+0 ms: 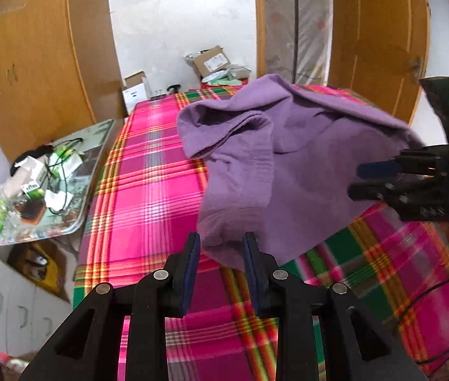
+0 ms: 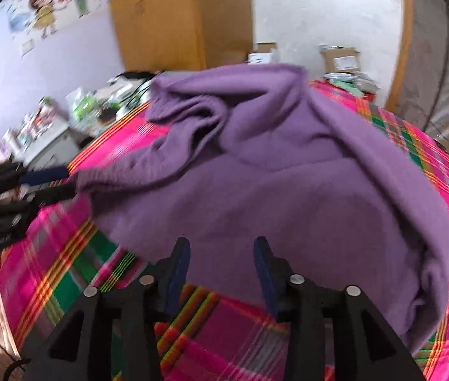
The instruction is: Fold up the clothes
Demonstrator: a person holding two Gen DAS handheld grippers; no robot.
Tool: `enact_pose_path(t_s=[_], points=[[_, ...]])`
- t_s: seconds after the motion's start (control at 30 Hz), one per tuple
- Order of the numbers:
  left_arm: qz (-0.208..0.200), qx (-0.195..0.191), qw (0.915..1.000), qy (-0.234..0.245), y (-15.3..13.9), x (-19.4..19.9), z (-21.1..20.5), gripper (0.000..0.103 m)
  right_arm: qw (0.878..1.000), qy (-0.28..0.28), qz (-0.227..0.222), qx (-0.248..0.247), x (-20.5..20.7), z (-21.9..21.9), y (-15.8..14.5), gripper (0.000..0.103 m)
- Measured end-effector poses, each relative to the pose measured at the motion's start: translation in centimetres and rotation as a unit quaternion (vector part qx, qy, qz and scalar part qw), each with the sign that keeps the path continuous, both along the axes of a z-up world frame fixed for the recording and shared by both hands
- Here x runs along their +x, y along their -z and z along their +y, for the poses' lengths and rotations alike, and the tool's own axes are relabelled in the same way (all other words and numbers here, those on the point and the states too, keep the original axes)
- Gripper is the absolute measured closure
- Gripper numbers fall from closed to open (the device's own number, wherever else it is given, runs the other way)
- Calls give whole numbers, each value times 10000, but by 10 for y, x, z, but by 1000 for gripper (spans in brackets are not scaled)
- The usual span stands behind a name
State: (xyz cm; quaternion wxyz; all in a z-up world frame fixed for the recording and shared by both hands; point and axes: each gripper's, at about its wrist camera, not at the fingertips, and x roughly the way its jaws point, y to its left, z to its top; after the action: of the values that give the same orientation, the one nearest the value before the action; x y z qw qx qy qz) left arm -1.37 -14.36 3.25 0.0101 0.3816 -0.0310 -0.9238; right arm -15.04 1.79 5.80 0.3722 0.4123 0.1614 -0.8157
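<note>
A purple sweater (image 1: 303,165) lies crumpled on a bed with a pink and green plaid cover (image 1: 148,190). My left gripper (image 1: 221,241) is at the garment's near left end. Its jaws stand apart, with a ribbed edge lying loosely between the fingertips. In the right wrist view the sweater (image 2: 272,174) fills the middle of the plaid cover (image 2: 65,254). My right gripper (image 2: 221,247) is open over its near hem and grips nothing. Each view also shows the other tool: the right gripper (image 1: 356,179) at the sweater's right side, the left gripper (image 2: 69,181) at a cuff.
A cluttered glass-topped side table (image 1: 49,174) stands left of the bed above a white cabinet (image 1: 11,301). Cardboard boxes (image 1: 211,60) sit on the floor past the bed's far end. Wooden wardrobes (image 1: 43,63) line the walls. A black cable (image 1: 430,292) crosses the cover's right edge.
</note>
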Motion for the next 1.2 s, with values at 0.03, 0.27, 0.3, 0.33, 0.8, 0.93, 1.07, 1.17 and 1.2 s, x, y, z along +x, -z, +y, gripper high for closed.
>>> enact_pose_path(t_s=[0.03, 0.27, 0.3, 0.33, 0.8, 0.93, 1.07, 1.17, 1.2], points=[[-22, -87, 10000, -11, 2, -2, 1, 75, 9999, -112, 25, 57, 4, -2, 3, 54], [-60, -206, 9996, 189, 8, -14, 6, 75, 9952, -519, 583, 589, 28, -19, 20, 52], [-51, -180, 9997, 187, 9, -17, 6, 75, 9949, -534, 615, 589, 28, -20, 21, 52], [-42, -159, 9997, 183, 9, -21, 6, 75, 9948, -544, 642, 582, 28, -20, 22, 52], [-409, 697, 9955, -493, 25, -61, -28, 80, 9986, -311, 389, 159, 5, -16, 23, 79], [-232, 1093, 9923, -541, 18, -58, -33, 94, 9995, -177, 259, 23, 3, -13, 20, 99], [16, 1423, 9870, -747, 9, -49, -41, 96, 9991, -236, 359, -68, 16, -6, 11, 99], [120, 1527, 9846, -841, 5, -40, -43, 97, 9984, -231, 494, -153, 27, 0, 0, 99], [144, 1578, 9835, -871, 4, -36, -44, 97, 9982, -222, 516, -198, 31, 2, -4, 99]])
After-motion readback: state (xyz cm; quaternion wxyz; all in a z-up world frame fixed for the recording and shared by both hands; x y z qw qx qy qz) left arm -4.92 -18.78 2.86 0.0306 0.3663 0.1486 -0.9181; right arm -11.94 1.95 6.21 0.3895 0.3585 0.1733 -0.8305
